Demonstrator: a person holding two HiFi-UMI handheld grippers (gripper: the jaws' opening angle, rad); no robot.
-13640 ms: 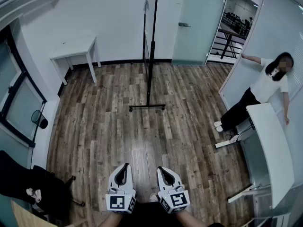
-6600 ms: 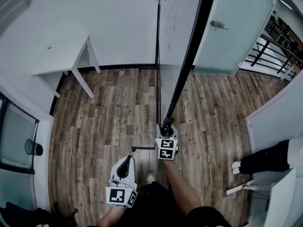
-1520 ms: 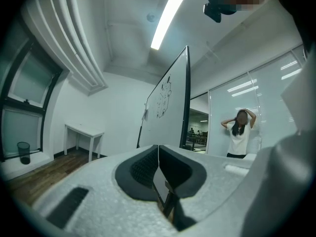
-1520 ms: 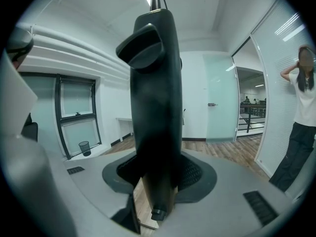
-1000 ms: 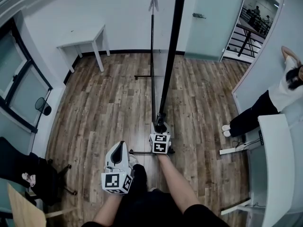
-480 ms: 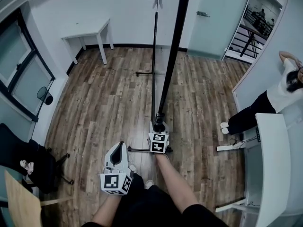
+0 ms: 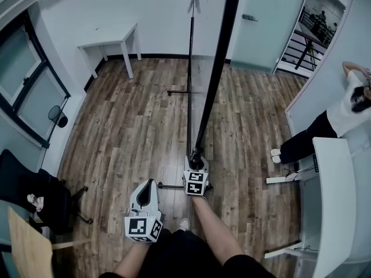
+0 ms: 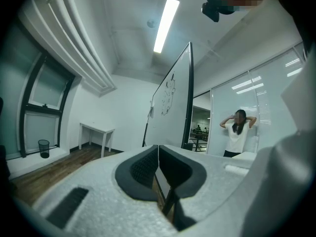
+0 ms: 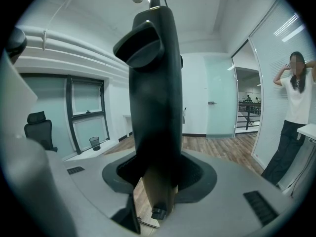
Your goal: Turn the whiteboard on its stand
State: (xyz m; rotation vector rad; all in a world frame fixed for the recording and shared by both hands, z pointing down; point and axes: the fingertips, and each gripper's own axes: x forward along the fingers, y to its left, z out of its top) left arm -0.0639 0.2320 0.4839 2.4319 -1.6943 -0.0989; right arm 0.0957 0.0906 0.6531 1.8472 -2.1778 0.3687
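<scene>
Closest in, at 6 o'clock of the head view, the person's two forearms reach forward. The left gripper (image 7: 148, 185) hangs at about 7 o'clock over the brown wood-plank floor (image 7: 127, 132). Its own view shows the dark pads pressed flat together with nothing between them (image 8: 158, 154). It touches nothing.

Just ahead at 6 o'clock, here's the right gripper (image 7: 196, 158), and it has a firm hold. In its own view (image 9: 159, 174) the jaws are clamped on the black upright post of the stand (image 9: 153, 93), which fills the middle of that view. A thin black foot bar (image 7: 169, 186) lies on the floor just left of this gripper.

From the grip, the post climbs toward 12 o'clock (image 7: 215, 68). The tall white whiteboard in its black frame (image 8: 170, 107) stands upright, seen edge-on from the head view. Its face with faint marks shows in the left gripper view. The far leg (image 7: 190, 68) stands on its own foot bar beyond.

Further out, a black office chair (image 7: 26, 193) sits at 8 o'clock and a small black wastebasket (image 7: 57, 116) at 9. A white long desk (image 7: 333, 196) is at 4 o'clock. A person in a white top and dark trousers (image 7: 342, 112) stands at 3. A small white table (image 7: 113, 38) stands against the wall at 11, and a frosted glass door (image 7: 261, 22) at 1.
</scene>
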